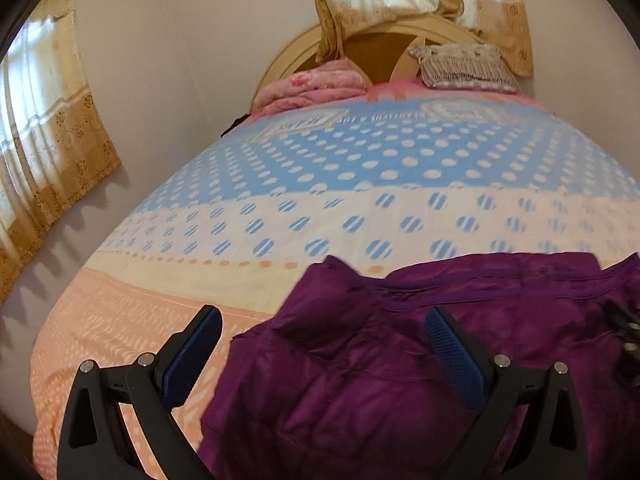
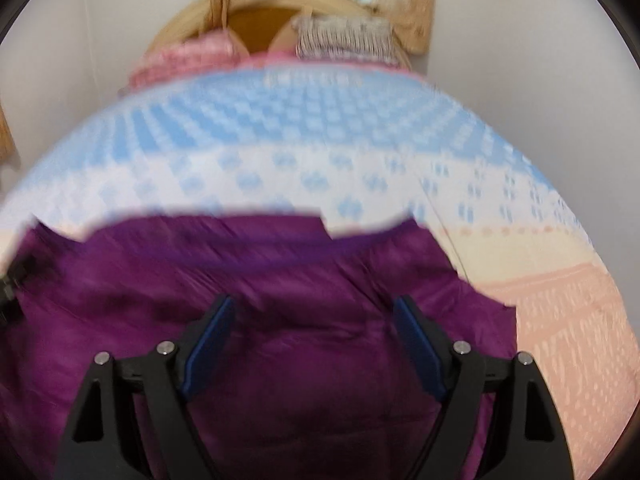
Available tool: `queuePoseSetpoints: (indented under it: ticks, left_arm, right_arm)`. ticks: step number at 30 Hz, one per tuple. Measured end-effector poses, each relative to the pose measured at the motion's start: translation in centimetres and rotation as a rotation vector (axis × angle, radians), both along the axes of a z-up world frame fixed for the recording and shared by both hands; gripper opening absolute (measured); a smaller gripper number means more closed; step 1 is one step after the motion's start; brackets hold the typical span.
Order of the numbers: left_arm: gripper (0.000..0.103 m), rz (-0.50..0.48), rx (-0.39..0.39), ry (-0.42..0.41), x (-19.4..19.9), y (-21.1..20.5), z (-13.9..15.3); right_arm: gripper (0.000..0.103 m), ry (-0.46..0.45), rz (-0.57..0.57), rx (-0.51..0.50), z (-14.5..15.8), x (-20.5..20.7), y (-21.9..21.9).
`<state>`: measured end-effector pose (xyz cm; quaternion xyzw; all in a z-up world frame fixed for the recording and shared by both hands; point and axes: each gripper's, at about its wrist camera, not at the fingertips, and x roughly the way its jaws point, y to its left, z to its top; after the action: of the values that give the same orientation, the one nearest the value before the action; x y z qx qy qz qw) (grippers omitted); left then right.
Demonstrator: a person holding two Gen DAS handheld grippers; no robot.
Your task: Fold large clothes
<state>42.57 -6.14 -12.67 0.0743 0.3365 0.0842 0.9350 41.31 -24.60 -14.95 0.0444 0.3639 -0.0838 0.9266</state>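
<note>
A puffy purple quilted jacket [image 1: 420, 360] lies on the near end of the bed with the dotted blue, cream and peach cover [image 1: 320, 184]. The left gripper [image 1: 324, 326] hangs over the jacket's left edge, its fingers spread and holding nothing. The right gripper [image 2: 314, 312] hangs over the jacket's middle, also spread wide.

Nothing here can be read: I see no words, labels, brand marks or numbers. The bedspread [image 1: 360, 184] beyond the hand-held grippers shows only dots and stripes, and the framed patches near its far end are too blurred to tell whether they hold lettering.
</note>
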Motion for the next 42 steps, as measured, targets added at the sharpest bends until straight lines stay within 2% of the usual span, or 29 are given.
queuePoseSetpoints:
  ticks: [2, 5, 8, 14, 27, 31, 33, 34, 36, 39, 41, 42]
  left_arm:
    - [0.102, 0.02, 0.036, -0.007, 0.3, -0.7, -0.9]
    - [0.102, 0.043, 0.076, 0.064, 1.9, -1.1, -3.4]
    - [0.102, 0.05, 0.029, 0.113, 2.9, -0.2, -5.4]
    - [0.102, 0.055, 0.041, 0.134, 3.6, -0.8, -6.1]
    - [0.102, 0.061, 0.071, 0.137, 3.9, -1.7, -6.6]
    - [0.102, 0.03, 0.086, 0.169, 3.4, -1.4, -5.5]
    - [0.102, 0.01, 0.078, 0.105, 1.4, -0.9, -3.7]
    - [0.102, -0.01, 0.079, 0.056, -0.3, -0.5, -2.6]
    - [0.102, -0.03, 0.063, 0.035, -2.7, 0.0, -1.9]
    - [0.102, -0.013, 0.04, 0.065, -3.8, 0.2, -3.3]
    - [0.102, 0.002, 0.089, 0.094, -3.7, -0.4, -5.4]
    - [0.102, 0.009, 0.089, 0.082, -3.8, -0.4, -6.0]
  right_arm:
    - [0.083, 0.008, 0.036, -0.018, 0.0, 0.9, 1.9]
    - [0.083, 0.061, 0.046, -0.073, -2.1, 2.7, 3.4]
    - [0.084, 0.087, 0.038, -0.057, -4.2, 3.5, 3.0]
    - [0.089, 0.103, 0.038, -0.057, -5.3, 4.2, 2.8]
    - [0.092, 0.122, 0.04, -0.076, -5.6, 4.7, 3.8]
    - [0.092, 0.143, 0.053, -0.062, -5.2, 4.8, 3.5]
    - [0.083, 0.105, 0.034, -0.058, -3.3, 2.8, 2.9]
    - [0.083, 0.079, 0.042, -0.046, -2.4, 1.4, 2.8]
    - [0.084, 0.086, 0.077, -0.048, -2.2, -1.0, 3.3]
    - [0.088, 0.084, 0.079, -0.132, -3.9, -3.5, 4.9]
    - [0.089, 0.079, 0.067, -0.145, -4.9, -3.7, 5.1]
    - [0.091, 0.086, 0.054, -0.138, -5.3, -3.6, 5.0]
